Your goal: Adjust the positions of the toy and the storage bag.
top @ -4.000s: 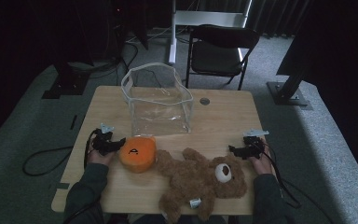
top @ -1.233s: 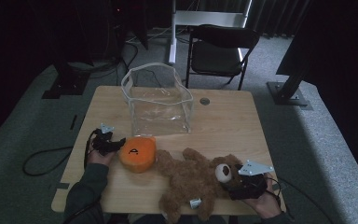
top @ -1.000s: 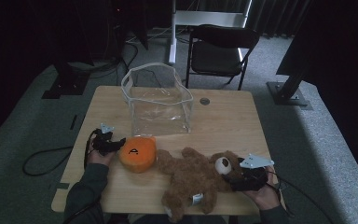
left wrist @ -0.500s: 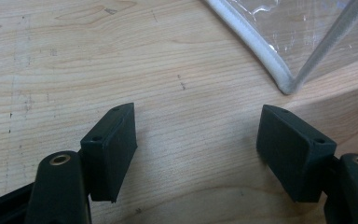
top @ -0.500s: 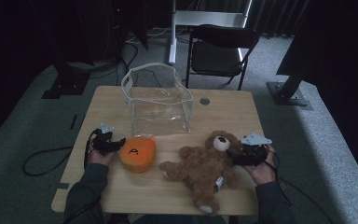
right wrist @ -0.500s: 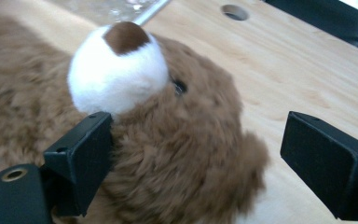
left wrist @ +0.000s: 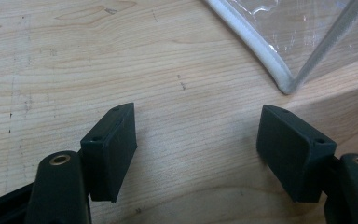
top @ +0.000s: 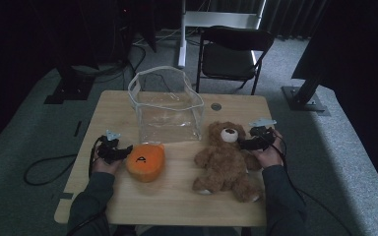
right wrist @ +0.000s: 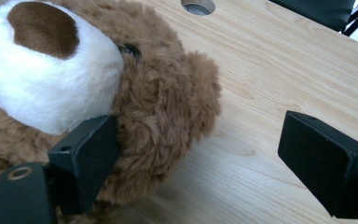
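Note:
A brown teddy bear [top: 225, 157] lies on its back on the right half of the wooden table [top: 177, 196], head toward the far side. My right gripper [top: 246, 143] is open at the bear's head. In the right gripper view its left jaw rests against the bear's furry cheek [right wrist: 158, 107] while the right jaw stands clear over bare wood; the right gripper [right wrist: 200, 140] holds nothing. My left gripper [top: 120, 150] is open at the left, just beside an orange plush toy [top: 145, 161]. The left gripper [left wrist: 196, 135] has only tabletop between its jaws.
A clear plastic bin [top: 167, 110] with a white rim stands at the table's back middle; its corner [left wrist: 284, 79] lies just ahead of the left jaws. A round cable hole [top: 216, 106] sits behind the bear. A black chair [top: 231, 54] stands beyond the table.
The bear has swung from lying across the front middle to lying on the right with its head toward the back. My right gripper moved with it from the front edge toward the back. The left gripper stayed put.

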`<action>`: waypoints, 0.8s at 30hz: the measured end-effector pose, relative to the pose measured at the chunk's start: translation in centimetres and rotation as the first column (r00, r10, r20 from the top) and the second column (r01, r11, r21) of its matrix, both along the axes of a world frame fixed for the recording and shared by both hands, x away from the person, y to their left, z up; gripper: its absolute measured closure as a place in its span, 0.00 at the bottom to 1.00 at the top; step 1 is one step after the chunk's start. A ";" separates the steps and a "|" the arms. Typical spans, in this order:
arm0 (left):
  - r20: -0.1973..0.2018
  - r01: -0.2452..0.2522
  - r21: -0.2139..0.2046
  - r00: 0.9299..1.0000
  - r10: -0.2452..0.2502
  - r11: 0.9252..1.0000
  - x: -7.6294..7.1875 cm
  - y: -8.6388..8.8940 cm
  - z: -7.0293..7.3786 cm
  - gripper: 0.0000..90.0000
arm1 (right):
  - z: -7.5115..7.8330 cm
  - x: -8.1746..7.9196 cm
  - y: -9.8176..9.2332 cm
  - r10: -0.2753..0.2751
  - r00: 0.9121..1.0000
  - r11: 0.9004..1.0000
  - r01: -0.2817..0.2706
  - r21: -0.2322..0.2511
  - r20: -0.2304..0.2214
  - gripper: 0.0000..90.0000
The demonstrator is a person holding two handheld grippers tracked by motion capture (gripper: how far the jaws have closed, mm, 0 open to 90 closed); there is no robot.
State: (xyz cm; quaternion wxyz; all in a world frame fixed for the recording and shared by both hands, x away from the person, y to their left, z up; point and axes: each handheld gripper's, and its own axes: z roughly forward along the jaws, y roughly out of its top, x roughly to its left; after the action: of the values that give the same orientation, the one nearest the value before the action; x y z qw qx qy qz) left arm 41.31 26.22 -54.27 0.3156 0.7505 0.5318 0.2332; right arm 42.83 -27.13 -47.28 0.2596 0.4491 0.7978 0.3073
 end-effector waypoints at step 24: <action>0.000 0.000 -0.001 1.000 0.000 1.000 0.0 0.0 0.0 0.33 | 1.8 -9.6 8.4 0.098 0.995 0.980 -0.099 0.172 0.018 0.11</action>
State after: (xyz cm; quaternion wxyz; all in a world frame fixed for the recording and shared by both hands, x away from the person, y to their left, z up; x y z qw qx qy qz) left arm 41.31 26.21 -54.27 0.3159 0.7503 0.5319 0.2329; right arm 33.26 -18.74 -45.47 0.2080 0.4283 0.7881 0.3900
